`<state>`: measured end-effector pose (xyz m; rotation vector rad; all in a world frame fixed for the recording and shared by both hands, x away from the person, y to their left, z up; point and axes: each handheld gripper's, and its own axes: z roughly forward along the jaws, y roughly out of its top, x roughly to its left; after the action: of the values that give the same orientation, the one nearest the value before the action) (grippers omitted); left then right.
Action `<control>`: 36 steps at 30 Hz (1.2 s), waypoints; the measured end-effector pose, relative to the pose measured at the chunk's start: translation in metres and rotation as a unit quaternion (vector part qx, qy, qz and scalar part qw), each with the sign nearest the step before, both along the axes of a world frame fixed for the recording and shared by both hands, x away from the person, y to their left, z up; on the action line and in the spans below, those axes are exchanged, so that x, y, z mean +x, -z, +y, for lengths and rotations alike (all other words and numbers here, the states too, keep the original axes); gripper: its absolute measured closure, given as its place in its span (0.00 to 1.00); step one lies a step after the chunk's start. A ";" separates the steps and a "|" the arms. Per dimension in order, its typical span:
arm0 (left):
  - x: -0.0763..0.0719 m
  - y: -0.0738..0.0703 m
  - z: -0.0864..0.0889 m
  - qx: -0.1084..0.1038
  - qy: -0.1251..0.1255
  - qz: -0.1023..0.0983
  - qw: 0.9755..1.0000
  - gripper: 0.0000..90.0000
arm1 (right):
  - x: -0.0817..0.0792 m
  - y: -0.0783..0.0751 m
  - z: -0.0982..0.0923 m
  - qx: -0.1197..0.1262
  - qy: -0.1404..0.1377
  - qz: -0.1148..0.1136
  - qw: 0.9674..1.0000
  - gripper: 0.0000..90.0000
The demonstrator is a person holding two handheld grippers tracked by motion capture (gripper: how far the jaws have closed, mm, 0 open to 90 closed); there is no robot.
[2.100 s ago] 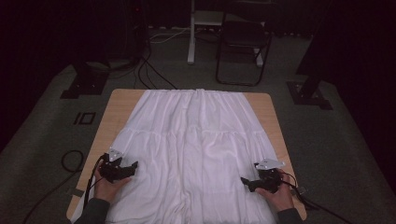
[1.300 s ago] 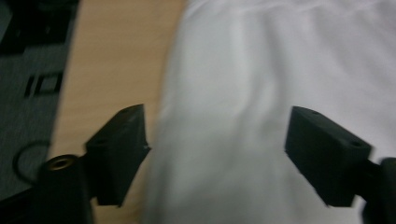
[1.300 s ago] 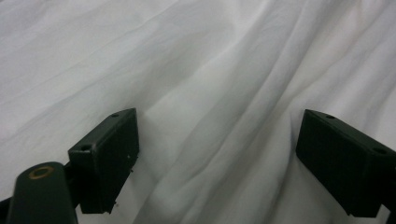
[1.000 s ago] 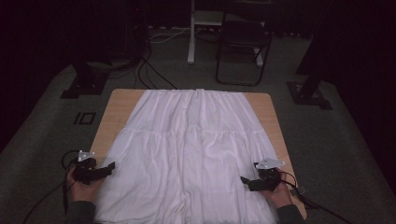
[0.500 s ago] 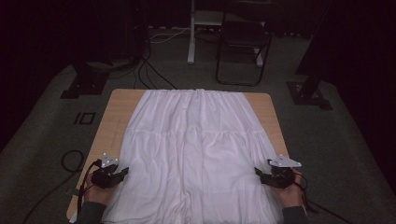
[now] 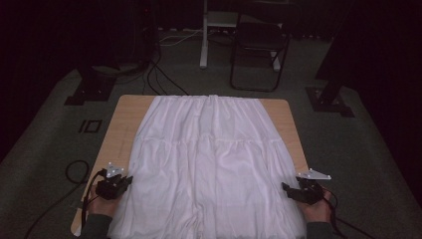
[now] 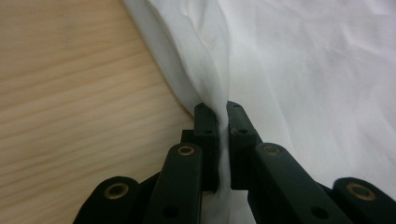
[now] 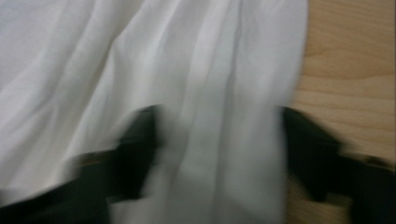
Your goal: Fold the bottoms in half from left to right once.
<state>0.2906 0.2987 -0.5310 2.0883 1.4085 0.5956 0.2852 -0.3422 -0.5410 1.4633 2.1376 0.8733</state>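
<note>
A white pleated skirt [image 6: 209, 164] lies spread flat over a wooden table [image 6: 122, 119]. My left gripper [image 6: 129, 179] is at the skirt's near left edge; in the left gripper view its jaws [image 7: 223, 116] have just closed and pinch a raised fold of the white cloth [image 7: 303, 70]. My right gripper [image 6: 285, 188] is at the near right edge. In the blurred right gripper view its jaws [image 8: 219, 126] have just been closing but still stand apart, with a band of the cloth [image 8: 140, 56] between them.
Bare wood shows on the table's left strip [image 7: 70, 93] and right strip [image 8: 350, 60]. Beyond the table's far edge stand a dark chair [image 6: 259, 50] and a white post [image 6: 204, 35]. Cables [image 6: 74, 172] lie on the grey carpet at the left.
My left hand came in from the table's left side to the skirt's edge and its jaws shut on the cloth. My right hand slid outward to the skirt's right edge.
</note>
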 end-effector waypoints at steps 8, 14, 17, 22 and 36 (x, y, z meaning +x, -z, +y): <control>0.016 -0.018 0.054 0.012 -0.085 -0.040 0.995 0.96 | 0.009 0.000 -0.021 0.013 0.045 0.002 0.999 0.96; 0.028 -0.025 0.088 0.047 -0.140 -0.047 0.988 0.97 | 0.010 0.001 -0.028 0.023 0.050 -0.001 0.998 0.95; 0.035 -0.036 0.118 0.097 -0.226 -0.061 0.967 0.97 | 0.009 0.001 -0.026 0.019 0.044 -0.004 0.999 0.95; 0.029 -0.055 0.110 0.224 -0.255 -0.086 0.937 0.97 | 0.010 0.000 -0.020 0.024 0.024 -0.008 0.999 0.94; -0.016 -0.117 -0.025 0.050 0.024 -0.113 0.992 0.97 | 0.001 -0.015 -0.001 0.021 0.009 -0.058 0.998 0.61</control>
<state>0.2744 0.2735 -0.4140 2.0504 1.2208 0.8684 0.2867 -0.3434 -0.5260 1.4144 2.0305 0.9774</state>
